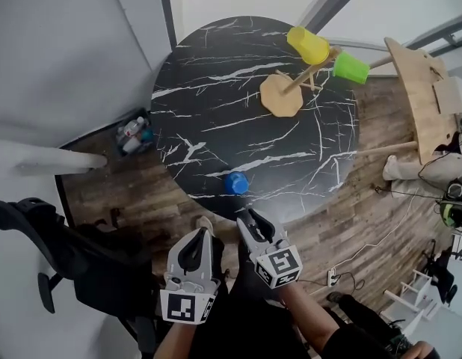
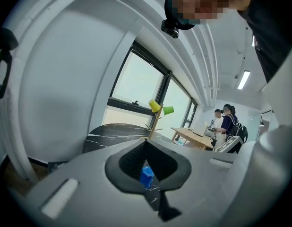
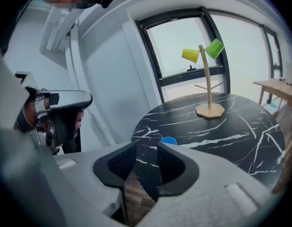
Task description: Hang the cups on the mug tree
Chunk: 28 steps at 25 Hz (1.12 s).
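Now | blue cup [image 1: 235, 182] sits at 6 o'clock edge of table [image 1: 216, 88] | right gripper [image 1: 244, 217] spread, empty; left gripper [image 1: 203, 235] pressed together | straddle cup wall squarely, then carry toward mug tree [image 1: 282, 94] at 1 o'clock.

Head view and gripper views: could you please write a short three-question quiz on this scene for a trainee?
1. How many cups hang on the tree?
2. True or false: the blue cup is on the table.
3. Which has its jaws apart: A, the left gripper, or B, the right gripper?

Key: 1. Two, the yellow cup and the green cup. 2. True. 3. B.
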Each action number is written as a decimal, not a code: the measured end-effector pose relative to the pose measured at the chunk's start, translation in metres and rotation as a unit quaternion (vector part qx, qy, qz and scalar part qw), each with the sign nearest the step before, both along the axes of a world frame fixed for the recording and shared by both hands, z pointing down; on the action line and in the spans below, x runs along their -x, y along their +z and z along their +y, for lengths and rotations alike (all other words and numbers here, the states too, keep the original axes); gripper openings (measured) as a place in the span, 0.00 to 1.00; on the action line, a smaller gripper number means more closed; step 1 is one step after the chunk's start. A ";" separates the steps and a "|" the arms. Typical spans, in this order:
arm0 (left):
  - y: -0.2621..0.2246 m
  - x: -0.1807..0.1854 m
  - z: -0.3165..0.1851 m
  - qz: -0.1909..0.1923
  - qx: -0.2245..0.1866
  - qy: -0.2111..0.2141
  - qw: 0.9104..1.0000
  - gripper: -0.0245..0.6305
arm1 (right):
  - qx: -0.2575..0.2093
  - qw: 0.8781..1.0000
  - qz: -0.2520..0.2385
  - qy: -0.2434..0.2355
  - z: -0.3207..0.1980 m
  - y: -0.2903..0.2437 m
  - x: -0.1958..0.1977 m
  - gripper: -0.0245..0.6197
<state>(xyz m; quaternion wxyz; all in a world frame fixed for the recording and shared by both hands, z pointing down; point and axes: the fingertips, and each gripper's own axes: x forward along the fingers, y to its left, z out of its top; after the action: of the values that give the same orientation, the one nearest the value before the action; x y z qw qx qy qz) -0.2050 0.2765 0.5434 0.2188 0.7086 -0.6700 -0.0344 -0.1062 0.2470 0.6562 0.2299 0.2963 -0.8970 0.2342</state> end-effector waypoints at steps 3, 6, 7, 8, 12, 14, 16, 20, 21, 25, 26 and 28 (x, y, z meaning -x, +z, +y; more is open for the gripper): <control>0.009 0.000 -0.006 0.005 -0.001 -0.001 1.000 0.04 | 0.000 1.000 0.011 0.013 -0.009 0.016 -0.001 0.28; 0.019 -0.001 -0.005 0.014 0.007 0.001 1.000 0.04 | 0.000 0.999 0.023 0.027 -0.015 0.032 -0.002 0.34; 0.022 -0.001 -0.005 0.015 0.009 0.003 1.000 0.04 | 0.000 0.999 0.027 0.031 -0.017 0.037 -0.001 0.37; 0.025 -0.001 -0.006 0.015 0.009 0.005 1.000 0.04 | -0.001 0.999 0.031 0.033 -0.019 0.042 0.000 0.38; 0.033 -0.001 -0.011 0.020 0.007 0.005 1.000 0.04 | -0.006 0.998 0.049 0.039 -0.033 0.059 0.002 0.44; 0.036 -0.001 -0.013 0.022 0.005 0.005 1.000 0.04 | -0.008 0.998 0.054 0.039 -0.039 0.065 0.005 0.45; 0.039 -0.001 -0.015 0.025 0.004 0.005 1.000 0.04 | -0.009 0.998 0.058 0.036 -0.043 0.069 0.008 0.45; 0.045 -0.003 -0.016 0.028 0.008 0.009 1.000 0.04 | -0.009 0.997 0.065 0.040 -0.050 0.077 0.013 0.47; 0.045 -0.003 -0.018 0.028 0.004 0.008 1.000 0.04 | -0.008 0.997 0.067 0.041 -0.053 0.079 0.014 0.47; 0.045 0.001 -0.022 0.030 -0.001 0.005 1.000 0.04 | -0.011 0.997 0.071 0.041 -0.061 0.083 0.019 0.47; 0.047 0.002 -0.023 0.031 0.000 0.005 1.000 0.04 | -0.011 0.997 0.072 0.041 -0.062 0.084 0.019 0.47; 0.049 0.003 -0.024 0.032 0.003 0.005 0.999 0.04 | -0.012 0.996 0.074 0.039 -0.064 0.087 0.021 0.47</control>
<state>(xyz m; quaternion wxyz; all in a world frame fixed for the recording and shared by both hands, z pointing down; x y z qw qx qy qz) -0.2085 0.2524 0.5921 0.2421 0.7100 -0.6590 -0.0543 -0.1272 0.1830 0.7434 0.2828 0.3500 -0.8681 0.2098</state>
